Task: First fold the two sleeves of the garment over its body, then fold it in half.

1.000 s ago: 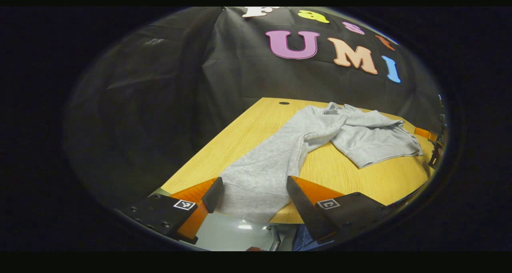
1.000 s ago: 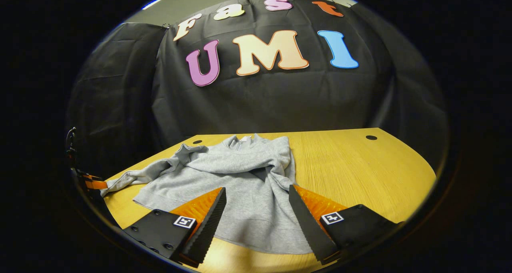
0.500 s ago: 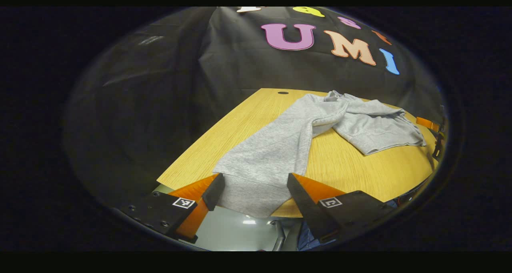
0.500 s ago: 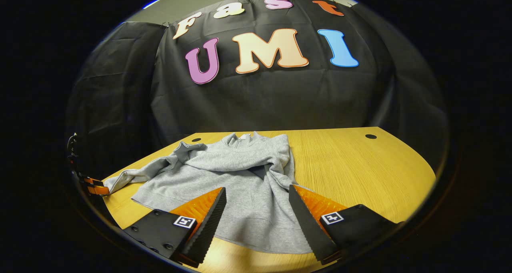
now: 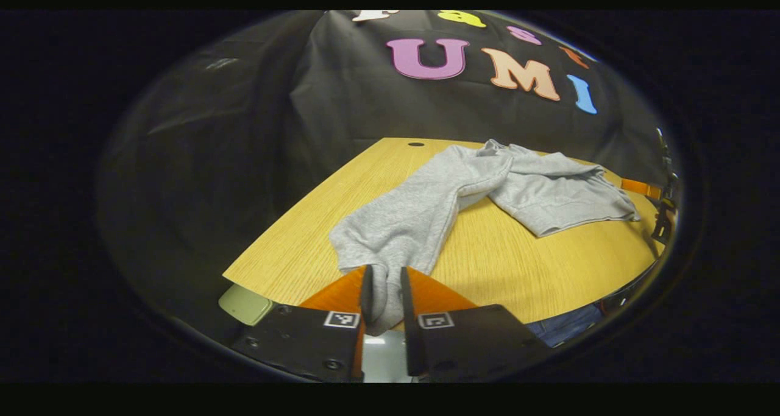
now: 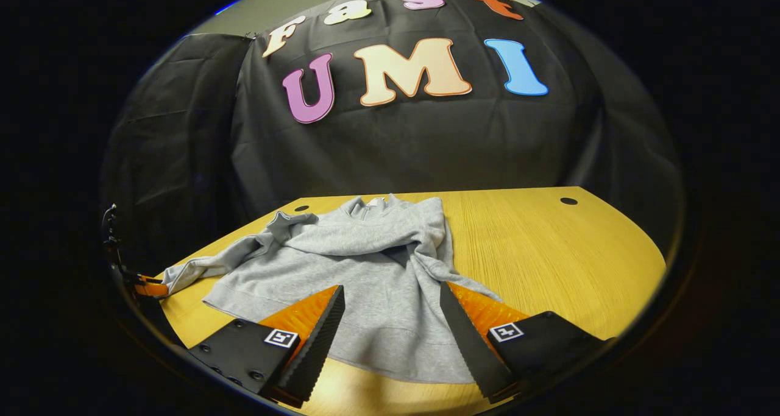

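Left tongs (image 5: 383, 294) have just clamped down on the cuff end of the sleeve (image 5: 407, 221); half a second back they were spread either side of it, a second back likewise. So the first grasp is made, and the first sleeve fold can start, in my judgement. The cuff end bunches between the fingers at the desk's (image 5: 317, 221) near edge, in the left gripper view at 6 o'clock.

Right tongs (image 6: 391, 327) are spread wide and grasp nothing, hovering over the hem of the garment (image 6: 365, 264), much as in the earlier frames. In that view the left tongs show small at 8 o'clock by the sleeve tip (image 6: 183, 273).

Garment is a grey sweatshirt, lying rumpled on the desk. In the right gripper view the collar (image 6: 372, 204) points to 12 o'clock, toward the booth wall, and the hem sits at 6 o'clock, so the body's long axis runs 12 to 6. The held sleeve's long axis runs out toward 8 o'clock. The other sleeve (image 6: 436, 254) lies along the body's 3 o'clock edge, partly over it, not neatly folded.

Next move likely: carry the cuff across onto the body.
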`<state>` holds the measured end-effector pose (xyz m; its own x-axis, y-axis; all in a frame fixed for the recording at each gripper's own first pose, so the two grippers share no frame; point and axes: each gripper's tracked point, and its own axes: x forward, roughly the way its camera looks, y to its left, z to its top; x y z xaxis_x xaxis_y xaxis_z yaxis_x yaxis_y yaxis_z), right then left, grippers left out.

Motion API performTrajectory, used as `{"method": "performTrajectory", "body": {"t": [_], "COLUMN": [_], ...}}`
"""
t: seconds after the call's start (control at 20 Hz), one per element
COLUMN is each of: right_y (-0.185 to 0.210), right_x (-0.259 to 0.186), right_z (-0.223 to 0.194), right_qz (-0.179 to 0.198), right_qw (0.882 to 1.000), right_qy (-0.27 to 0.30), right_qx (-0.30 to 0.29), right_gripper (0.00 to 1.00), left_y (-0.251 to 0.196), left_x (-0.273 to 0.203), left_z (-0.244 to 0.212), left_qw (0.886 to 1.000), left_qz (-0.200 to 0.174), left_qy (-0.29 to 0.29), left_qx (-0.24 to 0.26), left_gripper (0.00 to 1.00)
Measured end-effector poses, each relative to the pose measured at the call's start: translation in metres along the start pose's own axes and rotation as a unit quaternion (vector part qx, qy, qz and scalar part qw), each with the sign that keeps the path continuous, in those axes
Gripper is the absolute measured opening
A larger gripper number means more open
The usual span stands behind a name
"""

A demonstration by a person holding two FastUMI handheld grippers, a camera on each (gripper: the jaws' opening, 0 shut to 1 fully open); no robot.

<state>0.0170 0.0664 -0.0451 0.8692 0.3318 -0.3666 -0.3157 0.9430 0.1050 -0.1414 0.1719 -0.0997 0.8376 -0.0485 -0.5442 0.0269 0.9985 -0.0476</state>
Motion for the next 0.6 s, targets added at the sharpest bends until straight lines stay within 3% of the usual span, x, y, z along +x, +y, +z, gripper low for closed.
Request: {"method": "performTrajectory", "body": {"t": [0.3,0.55,0.6], "right_y": [0.002,-0.006,-0.007], "right_x": [-0.004,-0.009,-0.009], "right_z": [0.005,0.013,0.014], "right_qz": [0.006,-0.003,-0.003], "right_qw": [1.0,1.0,1.0], "right_qy": [-0.003,-0.015,-0.016], "right_qx": [0.009,0.014,0.016], "right_gripper": [0.98,0.98,0.93], "left_y": [0.005,0.004,0.0], "left_x": [0.002,0.002,0.001], "left_z": [0.007,0.025,0.034], "left_qw": [0.999,0.996,0.995], "left_qz": [0.01,0.013,0.01], "left_qy": [-0.036,-0.067,-0.077], "left_qx": [-0.036,-0.06,-0.059], "left_gripper": [0.08,0.07,0.07]}}
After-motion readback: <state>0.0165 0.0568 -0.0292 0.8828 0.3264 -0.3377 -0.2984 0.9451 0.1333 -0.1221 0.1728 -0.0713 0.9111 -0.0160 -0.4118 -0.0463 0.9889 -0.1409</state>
